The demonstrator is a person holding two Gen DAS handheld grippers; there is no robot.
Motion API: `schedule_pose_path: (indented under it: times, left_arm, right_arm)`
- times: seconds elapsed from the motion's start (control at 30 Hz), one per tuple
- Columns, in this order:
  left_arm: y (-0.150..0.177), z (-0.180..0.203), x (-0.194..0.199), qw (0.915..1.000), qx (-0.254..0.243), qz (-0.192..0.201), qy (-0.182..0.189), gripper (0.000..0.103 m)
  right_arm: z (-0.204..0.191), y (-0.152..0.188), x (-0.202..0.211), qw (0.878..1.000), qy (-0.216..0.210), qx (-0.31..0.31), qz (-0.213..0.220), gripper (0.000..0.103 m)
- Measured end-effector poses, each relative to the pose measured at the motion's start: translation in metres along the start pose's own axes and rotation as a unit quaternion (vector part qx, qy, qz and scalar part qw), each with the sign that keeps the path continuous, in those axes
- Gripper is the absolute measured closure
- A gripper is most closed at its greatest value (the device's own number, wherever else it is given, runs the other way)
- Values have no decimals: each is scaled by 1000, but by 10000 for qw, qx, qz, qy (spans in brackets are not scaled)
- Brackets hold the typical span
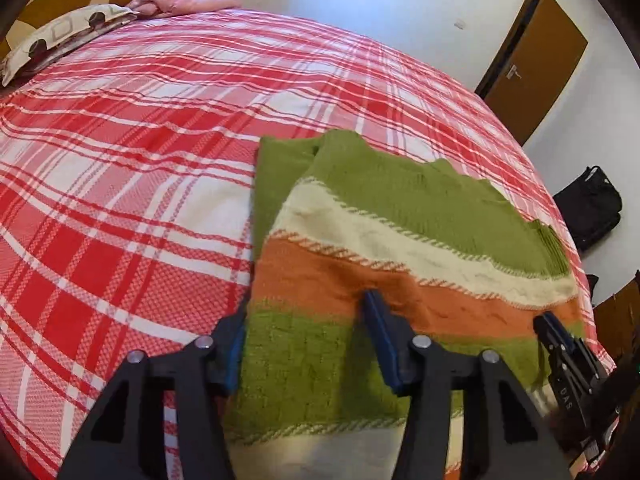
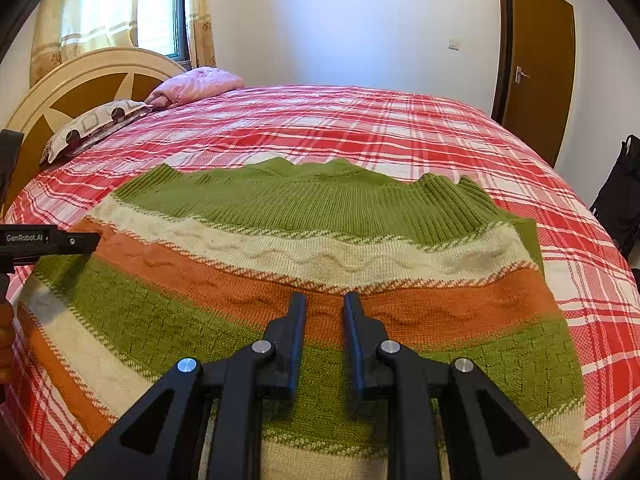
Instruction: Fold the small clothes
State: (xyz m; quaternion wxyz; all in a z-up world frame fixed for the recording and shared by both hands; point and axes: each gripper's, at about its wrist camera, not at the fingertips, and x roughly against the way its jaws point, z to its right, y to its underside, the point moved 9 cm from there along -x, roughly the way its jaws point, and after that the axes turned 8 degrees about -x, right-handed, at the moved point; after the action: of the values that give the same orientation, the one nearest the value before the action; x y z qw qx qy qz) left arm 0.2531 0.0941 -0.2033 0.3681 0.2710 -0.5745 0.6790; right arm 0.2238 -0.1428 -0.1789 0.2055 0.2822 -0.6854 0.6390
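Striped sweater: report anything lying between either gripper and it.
Nothing visible does. The left gripper straddles the striped sweater's edge; the right gripper sits directly over its orange band on the plaid bedspread.

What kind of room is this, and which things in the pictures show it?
Most likely a home bedroom. A wide bed with a red and white checked bedcover fills the view, patterned and pink pillows lie against a cream and brown wooden headboard, and a curtained window is behind.
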Motion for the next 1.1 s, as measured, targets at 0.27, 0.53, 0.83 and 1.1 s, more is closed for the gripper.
schedule_pose_path:
  times: [0.27, 0.53, 0.83, 1.1]
  left_arm:
    - [-5, -9, 5, 9977, 623, 79, 235, 84]
    - [-4, -10, 1, 9984, 557, 77, -86, 75]
    - [-8, -15, -3, 9983, 438, 5, -386, 52]
    - [-14, -12, -6, 9977, 355, -5, -580, 48]
  right_arm:
    - [0, 0, 1, 10000, -12, -18, 5, 83]
    - [0, -1, 1, 10000, 59, 4, -44, 83]
    - [-37, -23, 21, 9988, -314, -371, 35, 83]
    - [-51, -12, -29, 9984, -234, -375, -359, 83]
